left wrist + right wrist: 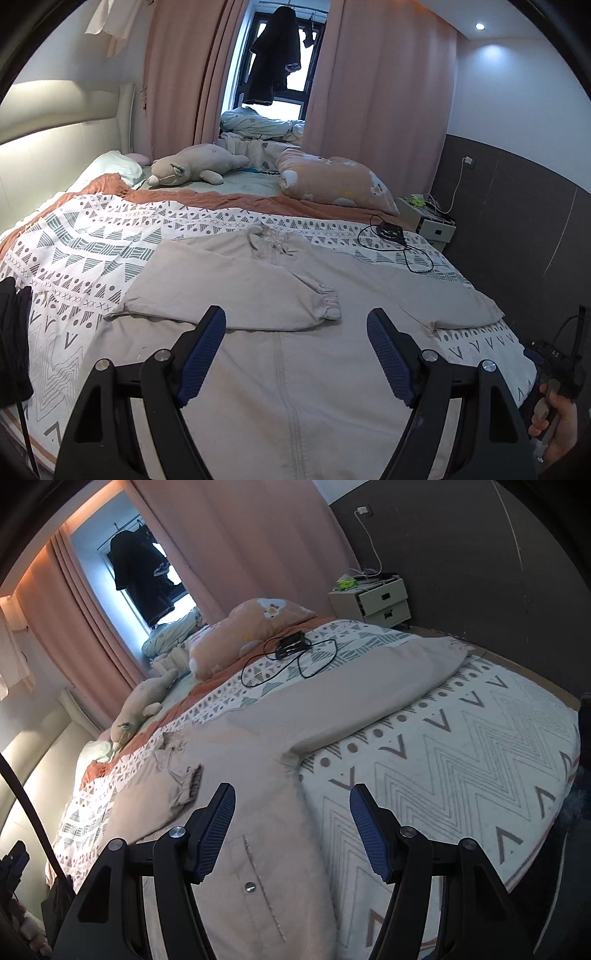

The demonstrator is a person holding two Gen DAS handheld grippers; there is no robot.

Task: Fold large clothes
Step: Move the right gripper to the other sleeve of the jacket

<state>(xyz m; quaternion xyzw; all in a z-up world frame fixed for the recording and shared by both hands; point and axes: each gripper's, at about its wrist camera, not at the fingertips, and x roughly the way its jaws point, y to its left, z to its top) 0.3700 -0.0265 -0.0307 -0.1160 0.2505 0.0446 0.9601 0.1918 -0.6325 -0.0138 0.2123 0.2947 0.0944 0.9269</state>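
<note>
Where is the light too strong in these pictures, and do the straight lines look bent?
Left wrist view: the window is overexposed, the hanging dark coat a silhouette, and the headboard bows. Right wrist view: the window glares too, and the bed edge curves.

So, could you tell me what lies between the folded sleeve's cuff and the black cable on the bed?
In the left wrist view, between the cuff and the black cable lies only the jacket and patterned bedspread.

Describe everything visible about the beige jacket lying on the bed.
The beige jacket lies flat, front up, on the patterned bedspread, collar toward the pillows. It looks like soft matte cloth, with a centre zipper, a snap-buttoned pocket and gathered elastic cuffs. One sleeve is folded across the chest; the other sleeve stretches outward. Both open grippers hover above it, neither touching.
</note>
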